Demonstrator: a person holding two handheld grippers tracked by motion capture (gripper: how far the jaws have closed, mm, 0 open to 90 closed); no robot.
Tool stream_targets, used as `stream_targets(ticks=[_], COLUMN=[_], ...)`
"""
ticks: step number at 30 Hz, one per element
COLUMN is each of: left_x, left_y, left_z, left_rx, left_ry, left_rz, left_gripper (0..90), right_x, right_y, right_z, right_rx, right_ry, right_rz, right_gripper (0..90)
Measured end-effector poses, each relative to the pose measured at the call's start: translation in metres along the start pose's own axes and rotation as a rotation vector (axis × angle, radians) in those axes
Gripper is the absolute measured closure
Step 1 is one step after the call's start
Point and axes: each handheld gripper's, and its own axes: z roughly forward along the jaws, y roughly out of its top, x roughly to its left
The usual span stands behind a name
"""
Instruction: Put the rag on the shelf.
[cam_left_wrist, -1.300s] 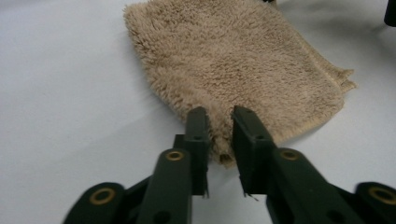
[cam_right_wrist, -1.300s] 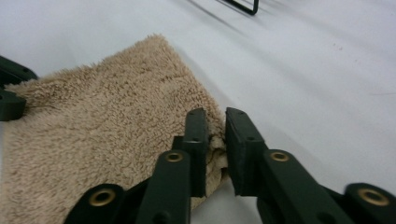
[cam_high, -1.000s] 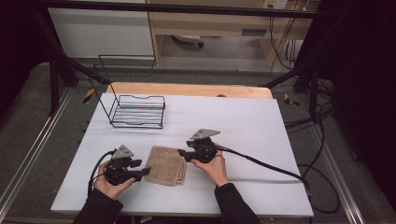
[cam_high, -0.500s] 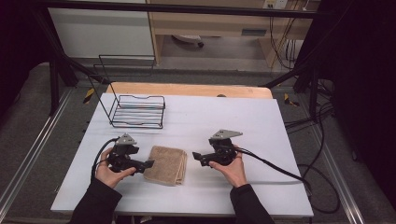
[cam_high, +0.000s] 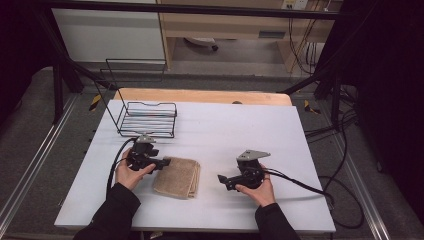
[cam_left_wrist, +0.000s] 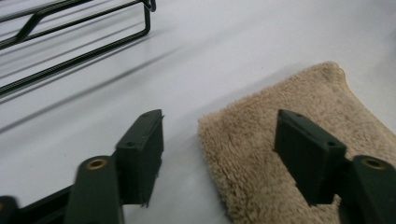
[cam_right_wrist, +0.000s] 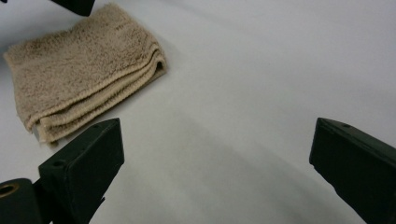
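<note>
Table (cam_high: 300, 130): white top, wooden strip along the far edge. Rack (cam_high: 148, 119): black wire, empty, at the far left of the table. Towel (cam_high: 177, 176): beige terry, folded into a thick rectangle, lies flat near the front, between the two grippers; stacked layers with stitched hems show along one edge in the right gripper view (cam_right_wrist: 88, 65). Pile is looped, slightly darker at one corner (cam_left_wrist: 280, 154).

Left gripper (cam_high: 163, 163): at the towel's left edge, jaws apart and just closing a little; one jaw over the cloth, one over bare table, nothing gripped. Right gripper (cam_high: 223, 179): well right of the towel, jaws just opening to wide, empty.
</note>
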Motion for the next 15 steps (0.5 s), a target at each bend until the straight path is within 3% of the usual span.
stream_targets(ticks=[5,8,15], left_x=[0.006,0.008,0.007], left_y=[-0.001,-0.003,-0.003], left_z=[0.008,0.011,0.012], left_rx=[0.019,0.026,0.043], left_ry=[0.022,-0.009,-0.027], left_rz=[0.002,-0.02,-0.021], left_gripper=[50.7,58.0,69.8], right_x=[0.001,0.001,0.001], right_y=[0.0,0.001,0.0], right_z=[-0.002,-0.004,-0.003], right_rx=[-0.003,-0.012,-0.012], right_ry=[0.003,0.003,0.01], right_rz=[0.001,-0.001,0.003], right_gripper=[3.5,4.0,4.7])
